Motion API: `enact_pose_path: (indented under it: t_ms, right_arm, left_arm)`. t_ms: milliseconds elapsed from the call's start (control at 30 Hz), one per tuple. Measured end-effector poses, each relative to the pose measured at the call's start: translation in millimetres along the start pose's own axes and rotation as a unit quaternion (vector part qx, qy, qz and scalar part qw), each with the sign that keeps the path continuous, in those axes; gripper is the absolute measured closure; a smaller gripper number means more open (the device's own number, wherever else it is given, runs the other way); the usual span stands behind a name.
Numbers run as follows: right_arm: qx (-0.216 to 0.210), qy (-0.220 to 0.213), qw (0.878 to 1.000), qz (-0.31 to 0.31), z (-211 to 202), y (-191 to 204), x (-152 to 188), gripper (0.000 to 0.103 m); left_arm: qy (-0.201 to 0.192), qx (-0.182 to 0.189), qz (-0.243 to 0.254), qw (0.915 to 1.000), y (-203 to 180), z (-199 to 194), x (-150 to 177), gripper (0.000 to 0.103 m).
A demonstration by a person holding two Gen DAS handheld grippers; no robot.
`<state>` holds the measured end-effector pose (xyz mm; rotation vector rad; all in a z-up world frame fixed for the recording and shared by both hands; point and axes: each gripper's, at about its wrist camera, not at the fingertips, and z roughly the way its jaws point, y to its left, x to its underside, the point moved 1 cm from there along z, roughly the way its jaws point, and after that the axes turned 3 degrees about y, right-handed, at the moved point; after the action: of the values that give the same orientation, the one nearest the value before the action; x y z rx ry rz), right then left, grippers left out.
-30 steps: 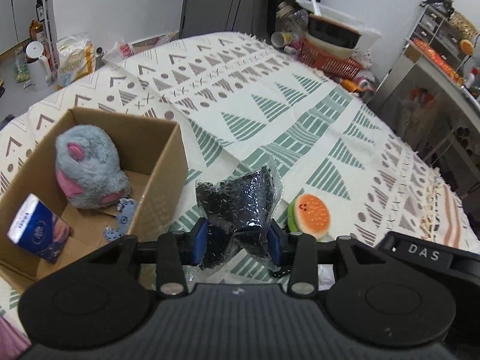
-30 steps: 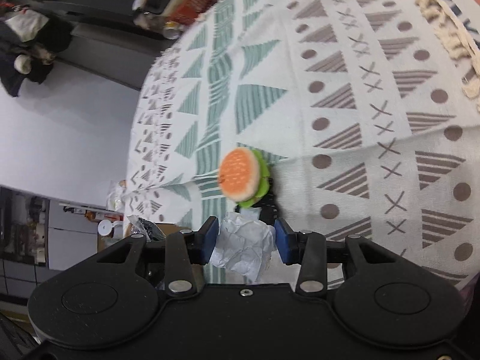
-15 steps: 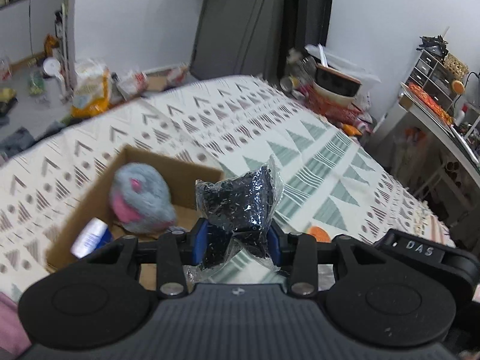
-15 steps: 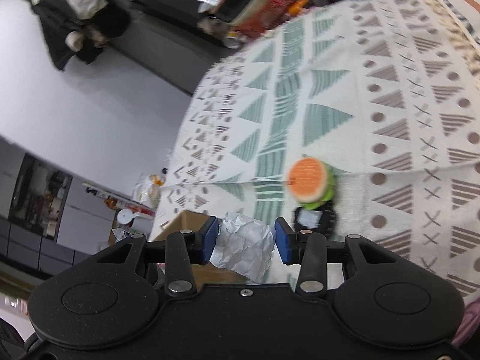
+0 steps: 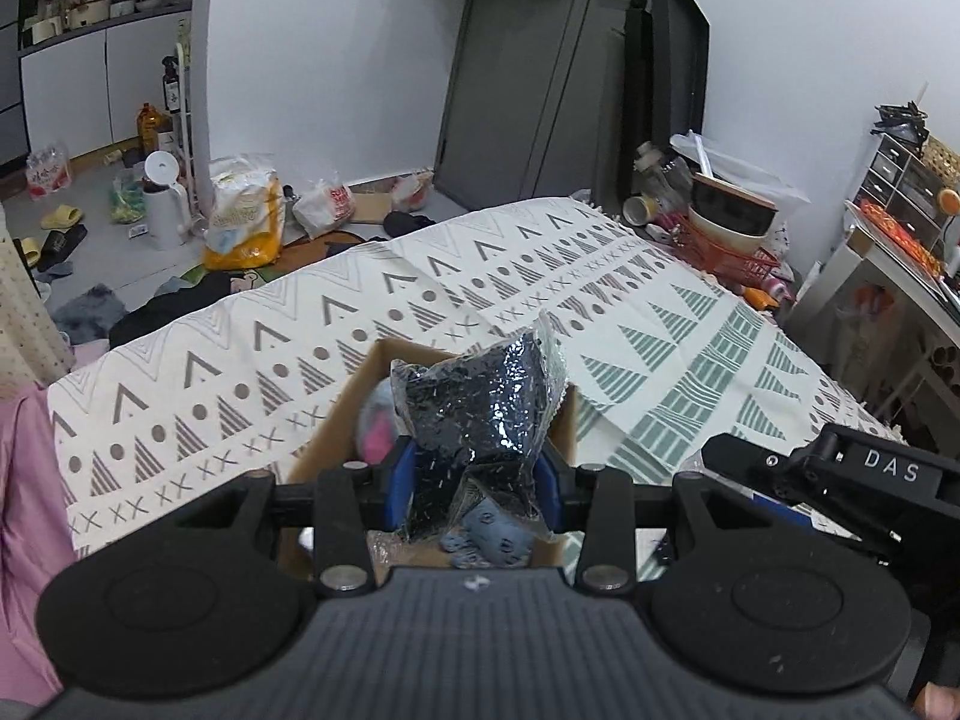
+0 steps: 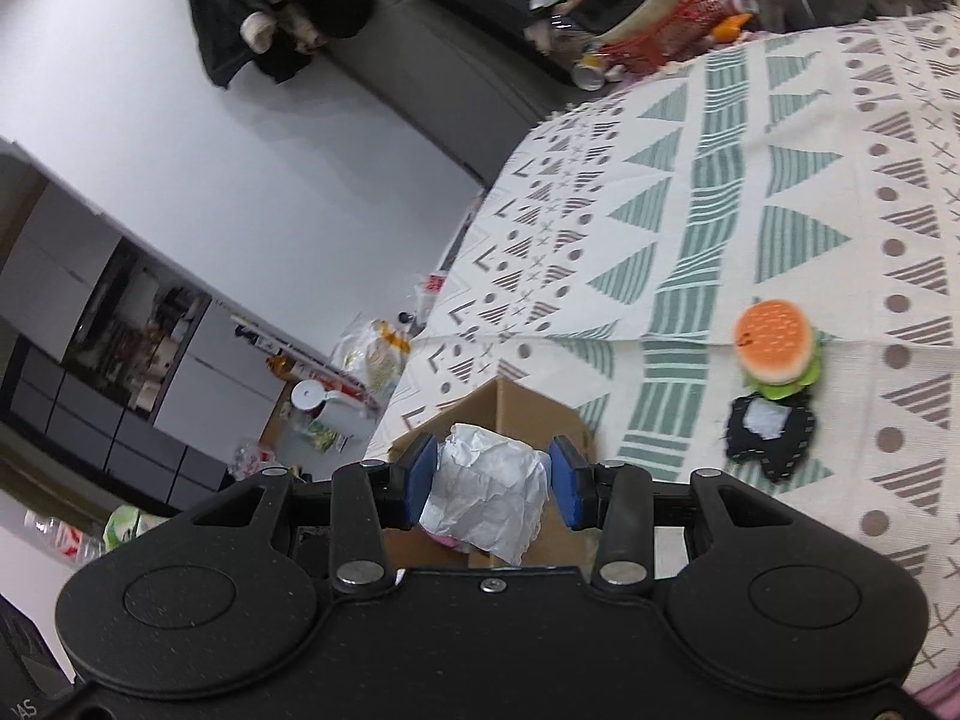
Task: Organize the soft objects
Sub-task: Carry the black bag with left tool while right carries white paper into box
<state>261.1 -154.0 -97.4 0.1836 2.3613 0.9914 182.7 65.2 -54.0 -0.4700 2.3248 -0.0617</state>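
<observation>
mostly crinkly black-flecked plastic bag [image 5: 480, 420]

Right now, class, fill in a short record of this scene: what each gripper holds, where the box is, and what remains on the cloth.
left gripper: shut on black speckled bag
right gripper: shut on white crumpled paper
cardboard box: on patterned cloth, just ahead of both grippers
left out: burger toy, black pouch, side by side on cloth

Both wrist views look down – sharing the cardboard box [image 5: 336, 426] [image 6: 510, 408].
</observation>
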Motion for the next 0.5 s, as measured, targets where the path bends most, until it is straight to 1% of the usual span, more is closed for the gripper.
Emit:
enact_pose_path:
  t_ms: [333, 400, 500]
  right_arm:
    - [-0.01, 0.012, 0.999, -0.036, 19, 22, 16, 0.062]
    - [-0.009, 0.016, 0.999, -0.04, 24, 24, 18, 0.062]
    - [-0.009, 0.023, 0.999, -0.045, 31, 27, 21, 0.062]
  left_arm:
    - [0.048, 0.019, -0.019, 0.9985, 25, 17, 12, 0.062]
    - [0.065, 0.018, -0.029, 0.9973, 31, 22, 14, 0.059]
    - [0.089, 0.025, -0.051, 0.9944, 43, 29, 17, 0.056]
